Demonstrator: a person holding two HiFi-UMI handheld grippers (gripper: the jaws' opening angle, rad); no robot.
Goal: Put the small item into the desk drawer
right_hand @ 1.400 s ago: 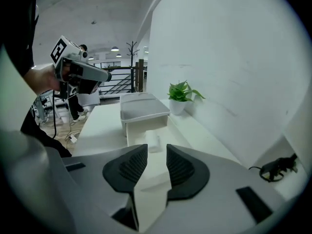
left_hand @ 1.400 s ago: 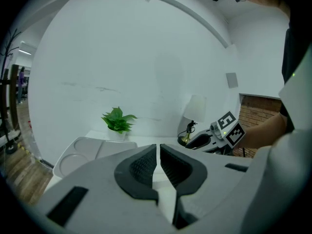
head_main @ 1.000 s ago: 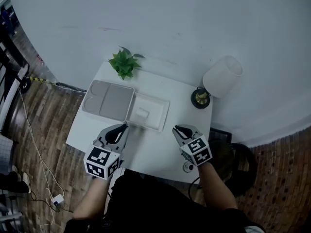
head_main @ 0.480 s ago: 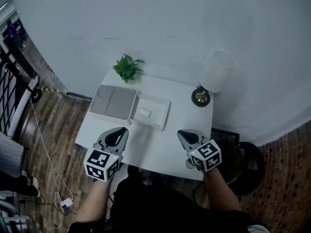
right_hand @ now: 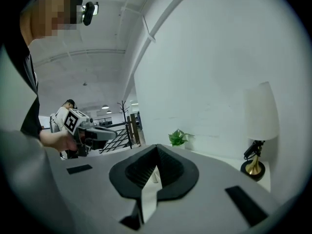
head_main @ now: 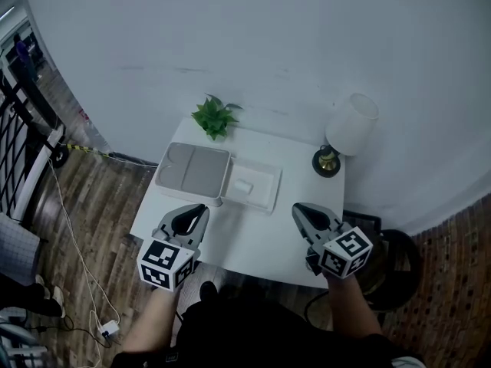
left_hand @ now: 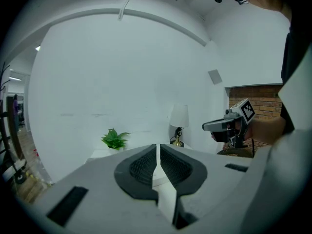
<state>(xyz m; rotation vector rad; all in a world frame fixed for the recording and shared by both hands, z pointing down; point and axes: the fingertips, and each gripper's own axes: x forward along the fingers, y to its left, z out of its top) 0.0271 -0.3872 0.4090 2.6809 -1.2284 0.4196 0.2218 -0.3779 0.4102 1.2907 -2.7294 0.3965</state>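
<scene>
Small item (head_main: pixel 243 185) | white, blocky | lying in open white drawer (head_main: pixel 262 181)

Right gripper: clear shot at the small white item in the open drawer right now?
Probably yes. The small white item lies uncovered in the open drawer, with only bare desk between it and the right gripper; the lamp stands off to the side. Its jaws are shut and must open first.
</scene>
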